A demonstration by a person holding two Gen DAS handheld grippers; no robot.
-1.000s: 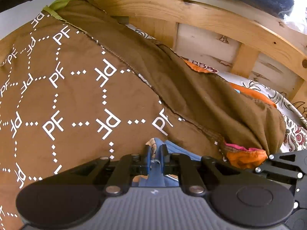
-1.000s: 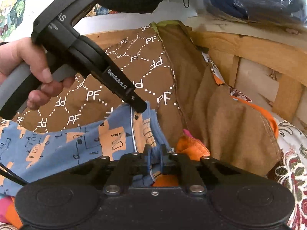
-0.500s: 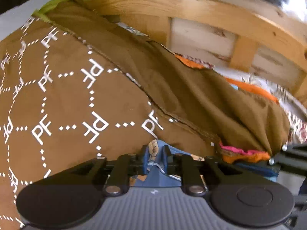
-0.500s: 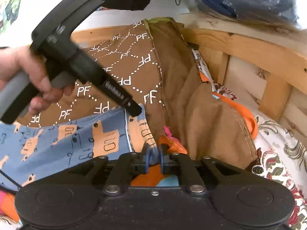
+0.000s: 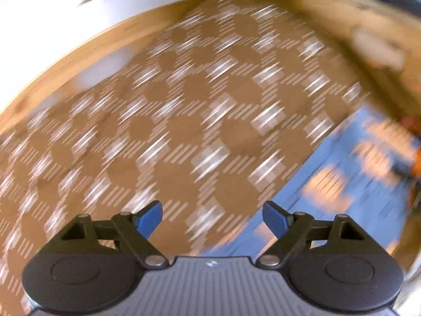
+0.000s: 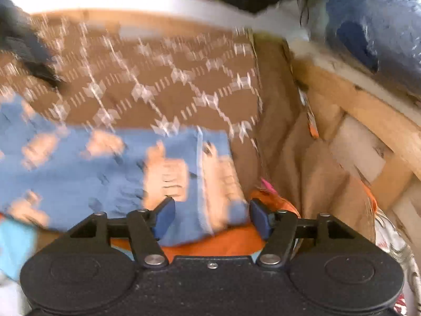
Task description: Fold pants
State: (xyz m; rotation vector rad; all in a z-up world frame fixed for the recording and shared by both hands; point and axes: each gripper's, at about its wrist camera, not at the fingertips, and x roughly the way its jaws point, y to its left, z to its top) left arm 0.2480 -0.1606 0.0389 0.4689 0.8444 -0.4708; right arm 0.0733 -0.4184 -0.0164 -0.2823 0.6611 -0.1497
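Note:
The blue pants with orange print (image 6: 110, 168) lie flat on a brown sheet with a white pattern (image 6: 163, 87); they also show at the right of the left wrist view (image 5: 342, 184). My left gripper (image 5: 211, 217) is open and empty over the brown sheet, left of the pants' edge. My right gripper (image 6: 210, 218) is open, its jaws apart on either side of the pants' near end, holding nothing. Both views are motion-blurred.
A wooden bed frame (image 6: 368, 110) runs along the right. A plain brown cloth (image 6: 315, 173) is bunched against it, with orange fabric (image 6: 231, 245) under the pants' end. A dark blue bundle (image 6: 376, 21) sits above the frame.
Both grippers have opened and let go of the pants, which now lie on the sheet. The left gripper has swung left, away from the bed frame.

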